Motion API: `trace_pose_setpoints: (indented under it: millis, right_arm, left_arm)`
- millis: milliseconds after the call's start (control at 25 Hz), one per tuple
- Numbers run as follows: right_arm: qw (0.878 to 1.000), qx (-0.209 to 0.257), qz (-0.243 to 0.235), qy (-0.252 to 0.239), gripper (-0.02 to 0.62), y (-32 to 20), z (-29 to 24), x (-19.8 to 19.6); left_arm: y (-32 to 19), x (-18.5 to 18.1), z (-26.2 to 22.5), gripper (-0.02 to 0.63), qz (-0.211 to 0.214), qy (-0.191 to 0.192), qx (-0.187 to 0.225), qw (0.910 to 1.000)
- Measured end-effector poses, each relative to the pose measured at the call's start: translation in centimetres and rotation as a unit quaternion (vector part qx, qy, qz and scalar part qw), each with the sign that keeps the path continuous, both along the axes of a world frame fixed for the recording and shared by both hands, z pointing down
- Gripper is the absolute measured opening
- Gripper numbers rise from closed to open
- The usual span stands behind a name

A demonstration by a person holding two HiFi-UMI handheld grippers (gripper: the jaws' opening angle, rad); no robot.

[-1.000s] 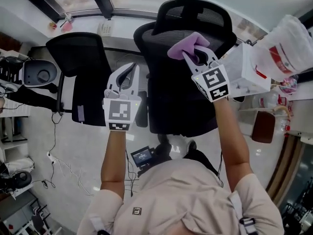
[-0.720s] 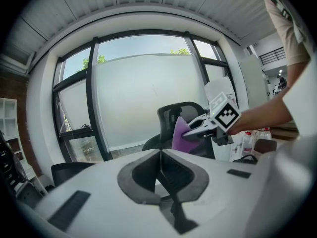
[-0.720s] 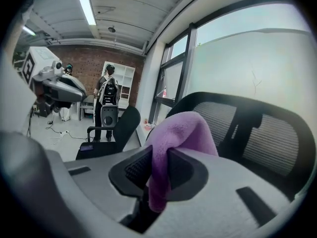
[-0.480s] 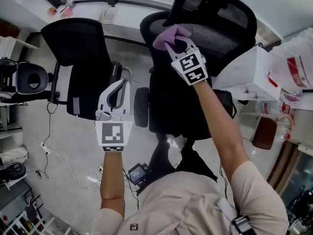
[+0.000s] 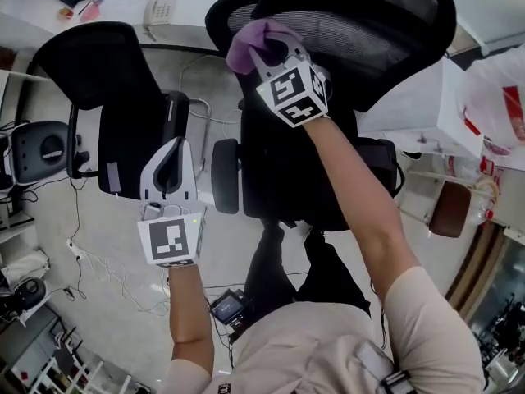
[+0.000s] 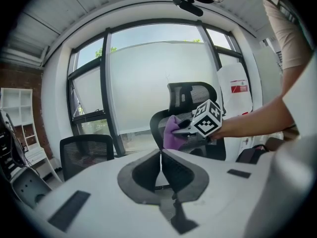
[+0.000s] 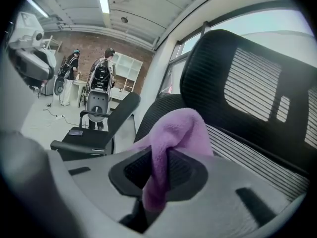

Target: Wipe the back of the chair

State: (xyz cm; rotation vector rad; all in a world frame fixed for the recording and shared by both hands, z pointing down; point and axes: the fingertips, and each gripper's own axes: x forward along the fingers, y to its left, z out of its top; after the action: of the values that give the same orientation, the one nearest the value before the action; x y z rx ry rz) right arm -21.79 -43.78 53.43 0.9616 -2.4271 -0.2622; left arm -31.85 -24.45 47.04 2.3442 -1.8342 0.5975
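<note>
A black mesh office chair [image 5: 361,31] stands ahead of me, its back [image 7: 247,98] ribbed and curved. My right gripper [image 5: 264,52] is shut on a purple cloth [image 5: 250,41], which rests at the left edge of the chair back; the cloth [image 7: 171,138] bulges out between the jaws. The left gripper [image 5: 168,161] hangs lower and to the left, away from the chair, shut with nothing in it. From the left gripper view I see the cloth [image 6: 172,133] and the right gripper's marker cube [image 6: 207,119] against the chair [image 6: 190,100].
A second black chair [image 5: 115,97] stands at the left, beside a window wall. A white box [image 5: 418,113] and plastic bags [image 5: 500,105] sit at the right. Cables [image 5: 98,277] trail on the floor. Two people [image 7: 101,78] stand far off by a brick wall.
The right gripper has carried the cloth leftward along the chair back, from its middle to its left edge. The left gripper has dropped lower and further left.
</note>
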Motion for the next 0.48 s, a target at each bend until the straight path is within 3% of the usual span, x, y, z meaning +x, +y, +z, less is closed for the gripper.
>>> trace_pose_setpoints:
  millis: [200,360,480]
  right_arm:
    - [0.999,-0.007,0.043,-0.018,0.052,-1.5,0.7,6.5]
    - [0.994,-0.006,0.107,-0.011,0.052,-2.3,1.2,17.7]
    - [0.984,-0.002,0.177,-0.011,0.052,-2.2,1.2,27.5]
  left_arm:
    - [-3.3,3.2,0.9,0.011,0.018,-0.002,0.024,0.9995]
    - [-5.9,8.4,1.0,0.011,0.047,0.003,0.031,0.9984]
    - [-7.3,13.2,1.5,0.011,0.076,0.008,0.03,0.9967]
